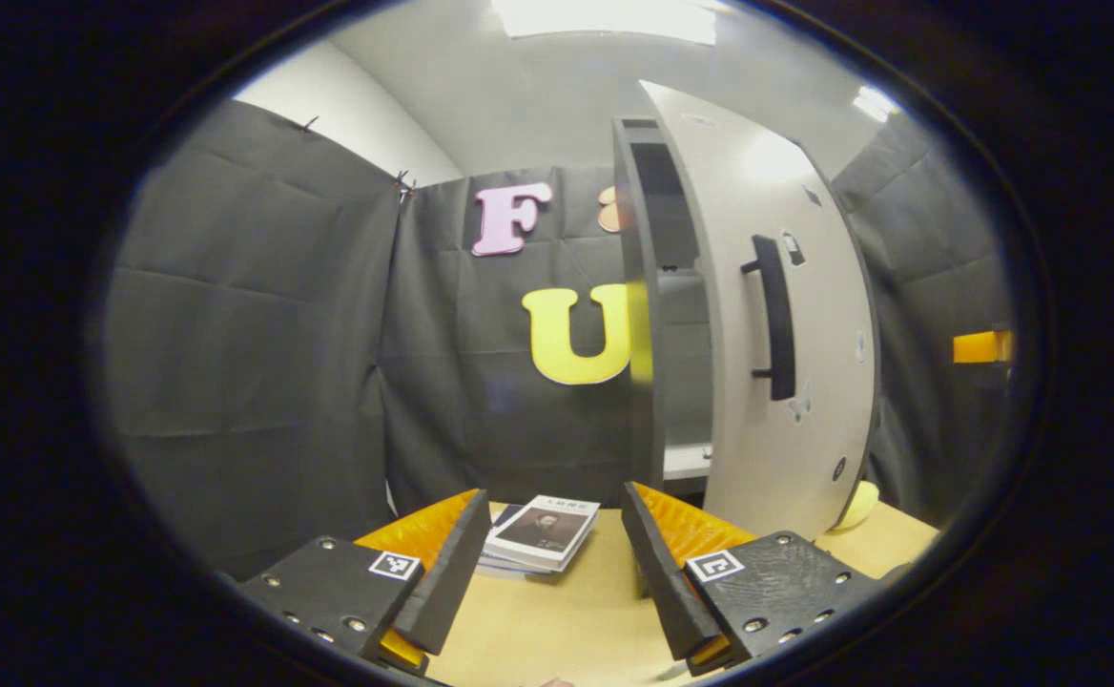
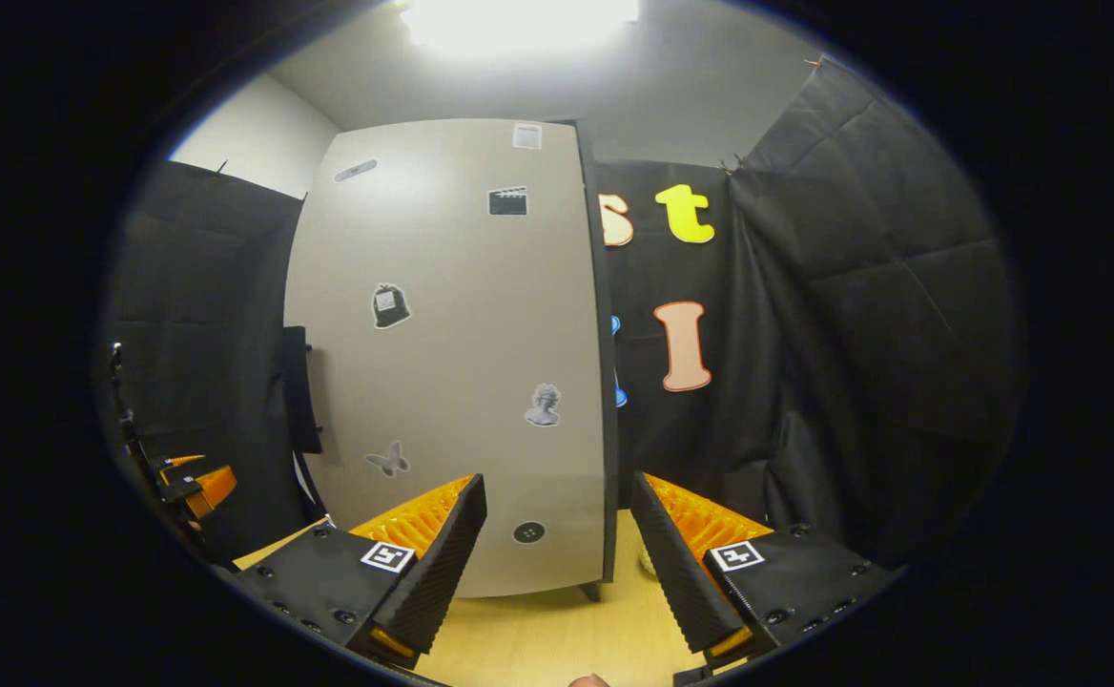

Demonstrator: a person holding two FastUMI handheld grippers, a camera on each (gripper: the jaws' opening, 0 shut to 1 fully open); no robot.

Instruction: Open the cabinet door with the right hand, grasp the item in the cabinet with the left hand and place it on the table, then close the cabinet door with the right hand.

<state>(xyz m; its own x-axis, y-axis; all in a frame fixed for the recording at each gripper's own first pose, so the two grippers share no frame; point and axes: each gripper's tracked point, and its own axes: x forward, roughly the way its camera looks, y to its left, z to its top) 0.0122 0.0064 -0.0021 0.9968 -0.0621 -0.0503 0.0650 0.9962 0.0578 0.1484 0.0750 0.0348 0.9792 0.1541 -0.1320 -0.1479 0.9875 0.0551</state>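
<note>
The pale cabinet door (image 1: 738,439) stands ajar, its black vertical handle (image 1: 774,320) facing me. Through the gap I see grey shelves (image 1: 683,286) inside the cabinet. A small stack of books (image 1: 543,530) lies on the wooden table (image 1: 557,630), just beyond my left gripper (image 1: 552,563), which is open with nothing between its fingers. In the right gripper view the door's sticker-covered face (image 2: 462,334) is straight ahead, with the handle (image 2: 298,391) at its left edge. My right gripper (image 2: 557,558) is open and empty, a short way off the door. The left gripper (image 2: 196,485) shows far left.
A pale yellow object (image 1: 857,506) lies on the table behind the door's lower edge. Black cloth walls close the booth on all sides. An orange part (image 1: 981,345) pokes in at the far right of the left gripper view. The tabletop (image 2: 547,639) runs up to the cabinet's foot.
</note>
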